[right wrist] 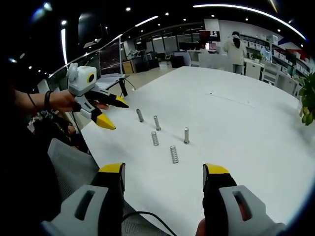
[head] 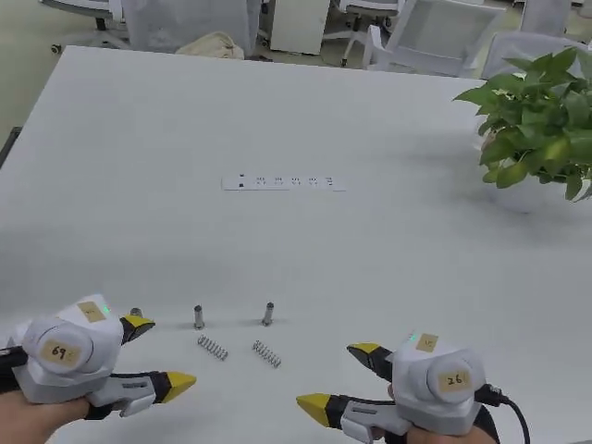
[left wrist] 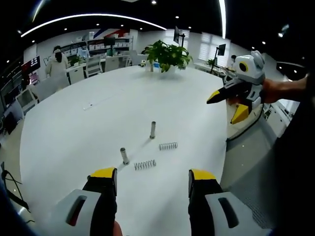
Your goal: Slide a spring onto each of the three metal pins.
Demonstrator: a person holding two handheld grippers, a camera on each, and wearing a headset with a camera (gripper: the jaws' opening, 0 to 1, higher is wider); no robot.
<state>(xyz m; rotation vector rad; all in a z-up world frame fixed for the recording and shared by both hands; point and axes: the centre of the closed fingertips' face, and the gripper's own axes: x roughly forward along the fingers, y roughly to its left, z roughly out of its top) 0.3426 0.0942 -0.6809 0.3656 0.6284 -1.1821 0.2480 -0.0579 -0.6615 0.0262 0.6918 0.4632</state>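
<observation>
Both claws are empty with jaws apart: left gripper (head: 159,351), right gripper (head: 339,376). Between them lie the first spring (head: 212,348) and second spring (head: 266,353), flat. The bare first pin (head: 198,317) and second pin (head: 268,314) stand upright just beyond the springs. The third pin (head: 136,314) is right at the left gripper's far jaw tip. It looks coiled in the right gripper view, so we can't tell if it's already loaded. Risks we judge: a pinched spring could squirt out or roll away, the left jaw could bump the third pin, and an off-axis push could tip a pin.
</observation>
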